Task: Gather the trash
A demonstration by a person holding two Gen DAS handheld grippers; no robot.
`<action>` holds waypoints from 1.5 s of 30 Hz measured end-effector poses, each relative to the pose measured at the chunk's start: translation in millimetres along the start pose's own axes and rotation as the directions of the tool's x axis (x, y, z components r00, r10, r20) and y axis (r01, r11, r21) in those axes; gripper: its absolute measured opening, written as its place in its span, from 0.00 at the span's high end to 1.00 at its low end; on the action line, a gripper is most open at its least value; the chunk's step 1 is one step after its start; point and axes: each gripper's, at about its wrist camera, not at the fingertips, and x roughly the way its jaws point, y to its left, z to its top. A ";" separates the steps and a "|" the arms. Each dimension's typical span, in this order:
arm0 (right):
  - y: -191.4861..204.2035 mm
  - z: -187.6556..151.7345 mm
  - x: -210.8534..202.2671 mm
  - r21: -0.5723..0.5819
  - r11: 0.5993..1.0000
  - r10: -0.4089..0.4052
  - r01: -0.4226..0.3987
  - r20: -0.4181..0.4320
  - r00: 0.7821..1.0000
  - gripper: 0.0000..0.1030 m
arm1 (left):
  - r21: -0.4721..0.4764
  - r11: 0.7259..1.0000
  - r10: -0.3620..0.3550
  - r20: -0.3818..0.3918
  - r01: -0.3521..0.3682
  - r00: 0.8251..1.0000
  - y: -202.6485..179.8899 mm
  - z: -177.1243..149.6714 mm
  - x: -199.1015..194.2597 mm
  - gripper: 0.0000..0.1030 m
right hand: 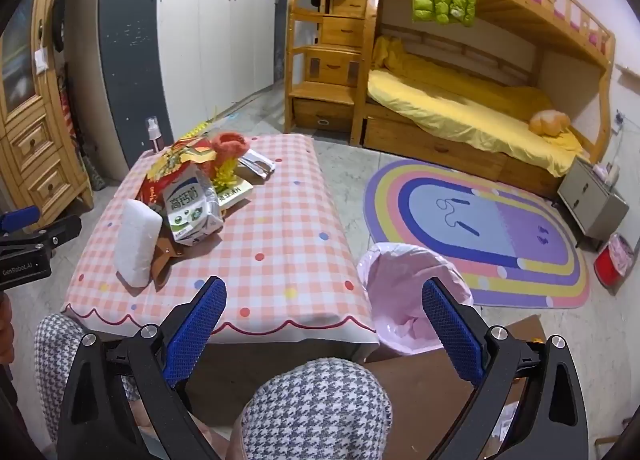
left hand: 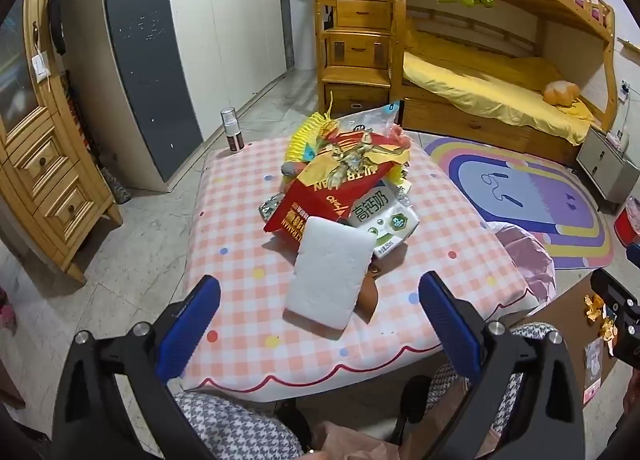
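A pile of trash lies on the checked table [left hand: 240, 260]: a white foam block [left hand: 330, 272] in front, a red snack bag [left hand: 324, 195], a green-and-white milk carton [left hand: 384, 219] and yellow wrappers [left hand: 308, 139] behind. My left gripper [left hand: 320, 316] is open and empty, just short of the foam block. My right gripper [right hand: 324, 316] is open and empty, over the table's [right hand: 280, 252] near right corner. A bin lined with a pink bag [right hand: 412, 292] stands by that corner. The foam block [right hand: 138, 244] and carton [right hand: 192, 207] show at the left of the right wrist view.
A spray bottle [left hand: 233, 129] stands at the table's far left corner. A wooden cabinet [left hand: 44, 179] is at left, a bunk bed [left hand: 480, 91] and a rainbow rug [right hand: 480, 227] at right. Cardboard [right hand: 440, 372] lies on the floor by the bin. My checked-trousered knees [right hand: 320, 408] are below.
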 end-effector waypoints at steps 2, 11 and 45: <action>1.8 1.6 -2.3 0.002 1.000 -0.002 0.002 0.005 1.000 0.06 | -0.005 1.000 -0.009 0.003 0.009 1.000 0.1 0.1 -0.3 0.07; -16.7 2.7 -9.9 0.045 0.999 -0.023 0.022 0.024 0.999 0.06 | 0.008 1.000 -0.023 0.004 0.023 1.000 -15.9 10.7 7.9 0.07; -29.4 0.2 -3.6 0.080 0.995 -0.059 0.060 -0.013 0.998 0.06 | 0.050 0.997 -0.064 0.006 0.064 0.998 -23.4 14.2 8.9 0.07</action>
